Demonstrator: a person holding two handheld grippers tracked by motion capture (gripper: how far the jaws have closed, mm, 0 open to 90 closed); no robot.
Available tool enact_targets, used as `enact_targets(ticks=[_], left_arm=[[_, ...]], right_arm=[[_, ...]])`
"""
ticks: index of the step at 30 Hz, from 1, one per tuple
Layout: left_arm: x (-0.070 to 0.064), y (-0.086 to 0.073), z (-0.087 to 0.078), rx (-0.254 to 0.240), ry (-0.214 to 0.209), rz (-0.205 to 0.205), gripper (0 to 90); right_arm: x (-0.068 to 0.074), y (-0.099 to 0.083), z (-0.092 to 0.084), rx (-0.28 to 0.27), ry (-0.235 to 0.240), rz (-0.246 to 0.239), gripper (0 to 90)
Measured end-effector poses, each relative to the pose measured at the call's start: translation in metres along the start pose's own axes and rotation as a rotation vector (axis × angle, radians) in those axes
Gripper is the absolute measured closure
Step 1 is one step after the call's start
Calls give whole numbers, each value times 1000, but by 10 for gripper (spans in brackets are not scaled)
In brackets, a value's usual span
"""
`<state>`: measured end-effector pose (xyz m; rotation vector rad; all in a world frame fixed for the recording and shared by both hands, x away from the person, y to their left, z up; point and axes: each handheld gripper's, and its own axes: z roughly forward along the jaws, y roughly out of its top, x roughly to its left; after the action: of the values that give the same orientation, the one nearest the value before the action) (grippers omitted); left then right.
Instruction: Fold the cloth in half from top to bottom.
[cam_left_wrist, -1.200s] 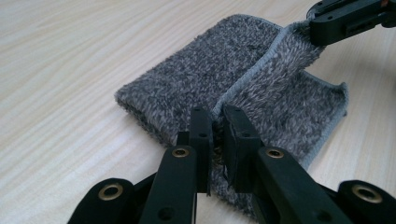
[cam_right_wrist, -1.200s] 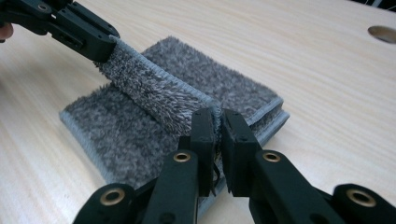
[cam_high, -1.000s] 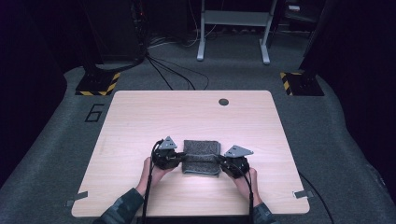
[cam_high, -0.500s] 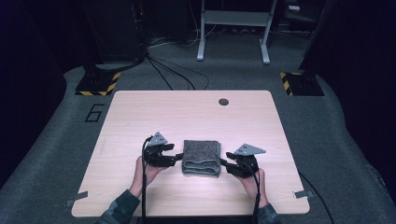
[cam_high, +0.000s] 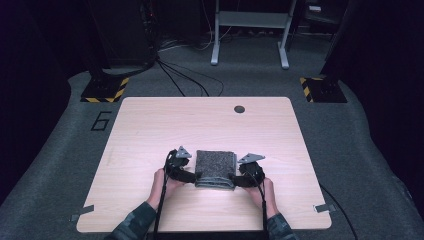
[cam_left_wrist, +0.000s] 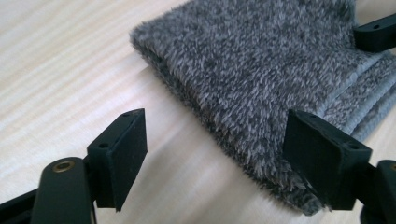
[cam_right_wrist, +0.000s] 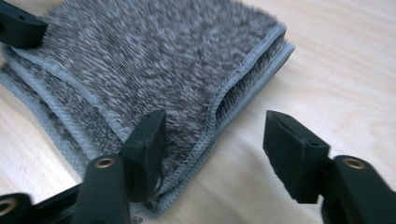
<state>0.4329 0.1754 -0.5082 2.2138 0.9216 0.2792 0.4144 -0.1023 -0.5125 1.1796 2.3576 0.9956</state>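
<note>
Room: the floor (cam_high: 370, 165) around the table is dark grey carpet; its far part goes black, and what stands at the left and right edges there is too dark to make out.
Table: the light wood table (cam_high: 150, 130) takes up the middle of the high view; its near edge is cut off by the picture's bottom between the 2 sleeves.
Far frame: a grey metal stand (cam_high: 248, 30) on 2 legs rises beyond the table, its top out of the picture.
Floor blocks: 2 black bases with yellow-black stripes sit off the far corners, 1 at the left (cam_high: 105, 89) and 1 at the right (cam_high: 320, 89).
Cables: black cables (cam_high: 180, 75) run over the carpet between the left base and the table's far edge.
Towel: the folded grey towel (cam_high: 215, 168) lies flat on the near half of the table, between the 2 grippers; its stacked, hemmed edges face the person.
Left gripper: the left gripper (cam_left_wrist: 215, 154) has just been opening; its jaws stand wide at the towel's near left corner, pressing on nothing, 1 jaw over bare wood, the other over the pile.
Right gripper: the right gripper (cam_right_wrist: 215, 140) has just been opening too; its jaws are spread at the near right corner, 1 over the towel, 1 over wood, gripping nothing.
Hole: a small dark round hole (cam_high: 239, 109) sits near the table's far edge, well apart from the towel.
Tape: small grey tabs (cam_high: 325, 207) mark the near corners.
</note>
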Motion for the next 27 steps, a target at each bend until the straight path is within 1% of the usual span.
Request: enact_targets(ticks=[1,2,3,4,5,6,8,9,10,11,12,13,14,17,18,19,20,21,22,23,24,25,26,27], left_arm=[[-2,-2,0,6,5,14,194],[-3,-3,0,15,2,28,185],[-5,-4,0,24,12,45,179],[-7,-6,1,25,23,54,175],[-8,-7,1,32,18,62,173],[-10,-8,1,37,31,75,171],[-11,-9,1,38,39,79,166],[-11,-10,0,49,39,85,164],[-11,-10,1,47,37,89,157],[-11,-11,1,52,44,93,157],[-11,-11,1,51,45,93,156],[-11,-11,1,49,41,95,155],[-11,-11,1,50,47,97,154],[-11,-11,1,50,48,96,145],[-10,-12,1,43,37,88,145],[-10,-11,1,42,40,85,144],[-9,-11,0,49,36,78,128],[-9,-11,-1,59,39,65,79],[-9,-11,-3,54,34,45,31],[-8,-11,-6,44,33,38,17],[-7,-12,-10,28,28,29,16],[-6,-12,-15,19,24,18,13],[-5,-13,-20,6,34,20,9],[-5,-14,-26,-4,38,14,9]], right_arm=[[0,-2,1,9,4,-12,371],[0,-3,1,5,0,-21,362],[0,-3,1,5,-1,-22,344],[1,-3,2,5,-8,-16,324],[1,-3,2,10,-12,-28,304],[2,-4,2,12,-21,-41,286],[3,-6,2,7,-36,-47,253],[4,-7,1,11,-43,-43,234],[3,-8,1,2,-55,-59,226],[4,-8,0,11,-53,-46,218],[3,-8,0,14,-59,-62,185],[3,-9,0,13,-63,-62,179],[3,-9,0,12,-66,-63,169],[2,-10,1,5,-77,-72,134],[2,-10,1,8,-80,-67,117],[2,-10,1,10,-78,-48,115],[1,-9,2,8,-75,-51,109],[0,-8,2,19,-71,-54,71],[0,-7,3,28,-75,-52,42],[-1,-6,2,34,-71,-61,30],[-1,-6,1,25,-70,-48,27],[-3,-6,-2,1,-60,-44,26],[-4,-5,-6,-12,-49,-22,26],[-6,-5,-10,-27,-38,-23,26]])
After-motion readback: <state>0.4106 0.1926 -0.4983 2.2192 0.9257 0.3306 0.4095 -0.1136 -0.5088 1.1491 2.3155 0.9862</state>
